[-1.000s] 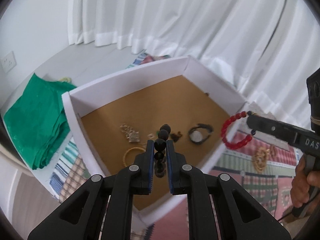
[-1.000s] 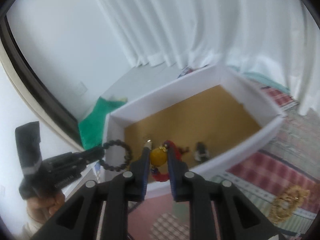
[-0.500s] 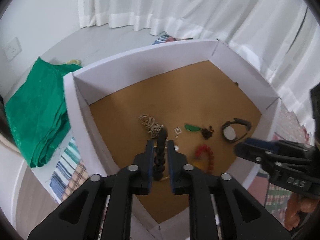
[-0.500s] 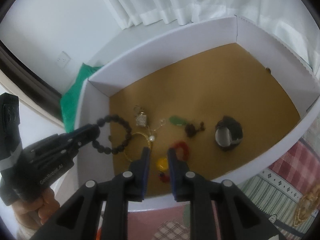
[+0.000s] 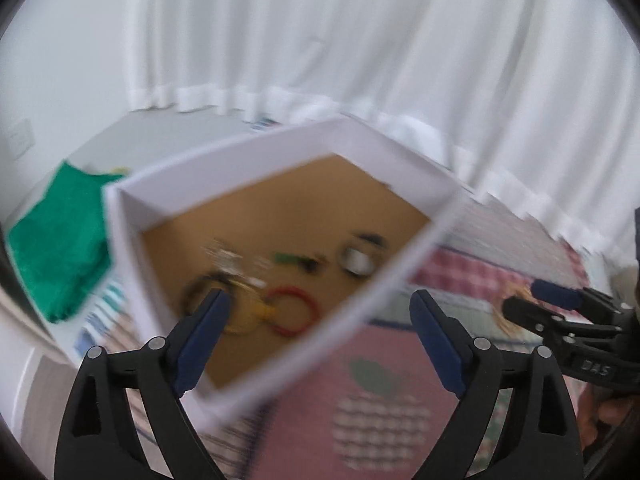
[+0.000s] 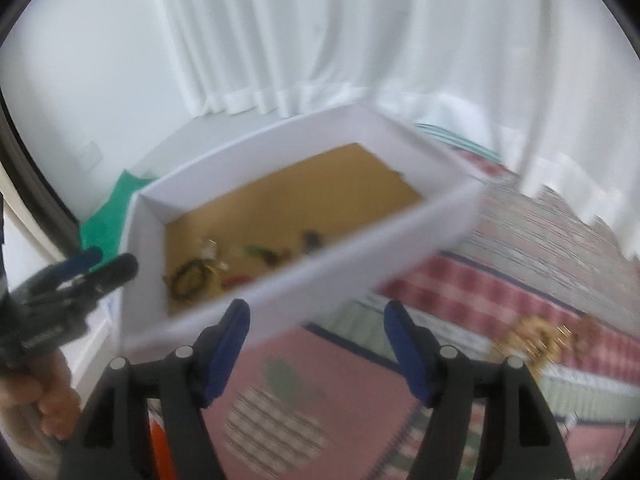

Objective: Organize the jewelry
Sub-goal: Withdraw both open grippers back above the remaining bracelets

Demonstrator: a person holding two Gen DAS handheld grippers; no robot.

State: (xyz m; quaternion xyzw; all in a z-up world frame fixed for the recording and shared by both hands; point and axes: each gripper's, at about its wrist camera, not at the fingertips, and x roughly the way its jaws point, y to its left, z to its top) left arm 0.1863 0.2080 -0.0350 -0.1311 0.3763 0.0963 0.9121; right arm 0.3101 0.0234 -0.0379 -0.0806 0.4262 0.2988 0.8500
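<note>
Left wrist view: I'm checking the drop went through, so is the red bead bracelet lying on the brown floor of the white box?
Yes, the red bead bracelet lies on the brown floor inside the white box.

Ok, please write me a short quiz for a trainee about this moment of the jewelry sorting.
1. True or false: the left gripper holds the red bracelet.
2. Where does the gold jewelry lie? A: in the white box; B: on the patterned cloth; C: on the green cloth.
3. Fill in: the right gripper is ___.

Key: 1 false, it lies in the box, both jaws having just opened. 2 B. 3 open.
</note>
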